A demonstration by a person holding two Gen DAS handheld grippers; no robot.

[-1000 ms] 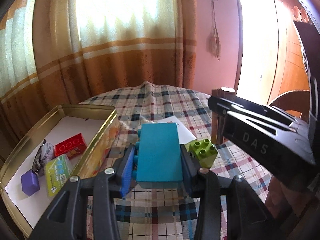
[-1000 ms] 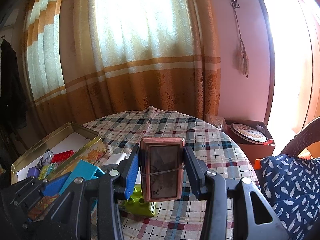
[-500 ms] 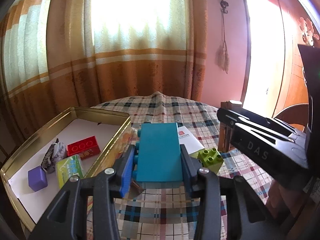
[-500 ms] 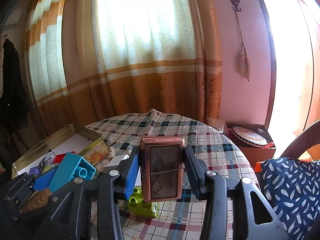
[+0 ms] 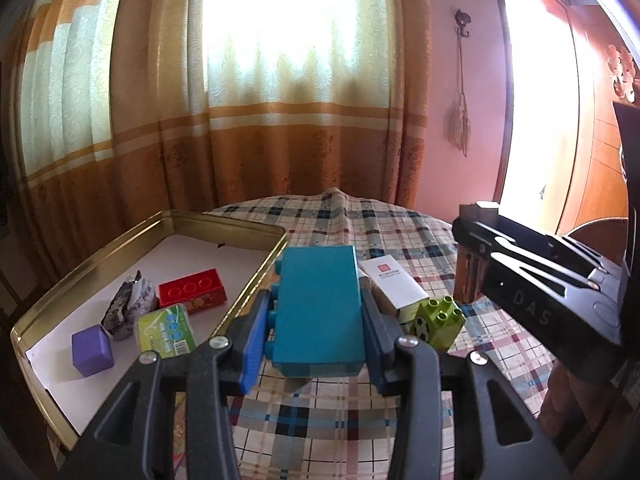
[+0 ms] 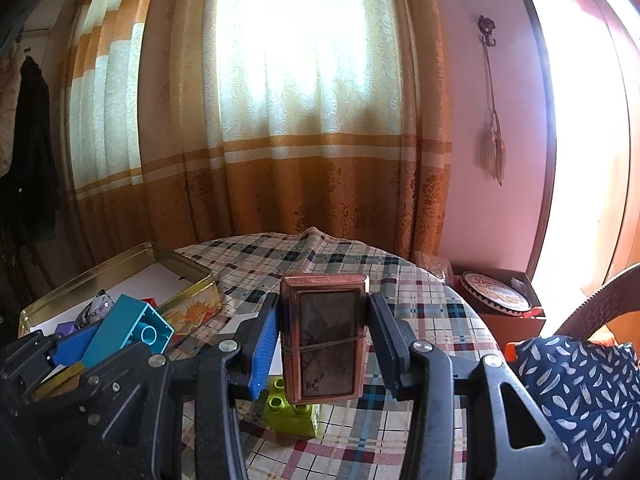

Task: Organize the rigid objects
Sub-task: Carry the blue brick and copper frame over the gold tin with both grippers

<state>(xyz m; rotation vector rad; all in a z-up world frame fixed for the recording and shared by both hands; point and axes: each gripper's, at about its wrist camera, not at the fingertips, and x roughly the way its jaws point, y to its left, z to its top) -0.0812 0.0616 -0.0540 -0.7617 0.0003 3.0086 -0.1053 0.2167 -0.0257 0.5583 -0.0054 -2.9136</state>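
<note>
My left gripper [image 5: 316,308] is shut on a teal toy brick [image 5: 318,304], held above the checked tablecloth just right of the gold tin tray [image 5: 224,222]. The brick also shows in the right wrist view [image 6: 128,330]. My right gripper [image 6: 322,332] is shut on a brown card box [image 6: 323,332] bound with a rubber band, held above a lime green brick [image 6: 292,412]. The lime brick also shows in the left wrist view [image 5: 440,322], next to a white carton [image 5: 394,284].
The tray holds a red brick [image 5: 192,290], a purple cube [image 5: 92,350], a green packet [image 5: 166,330] and a wrapped grey item [image 5: 128,308]. The right gripper's body [image 5: 552,288] crosses the left view's right side. A chair with a patterned cushion [image 6: 580,396] stands right of the round table.
My left gripper has risen and drawn back with the teal brick, and more of the tray shows. My right gripper has also lifted a little with the card box.
</note>
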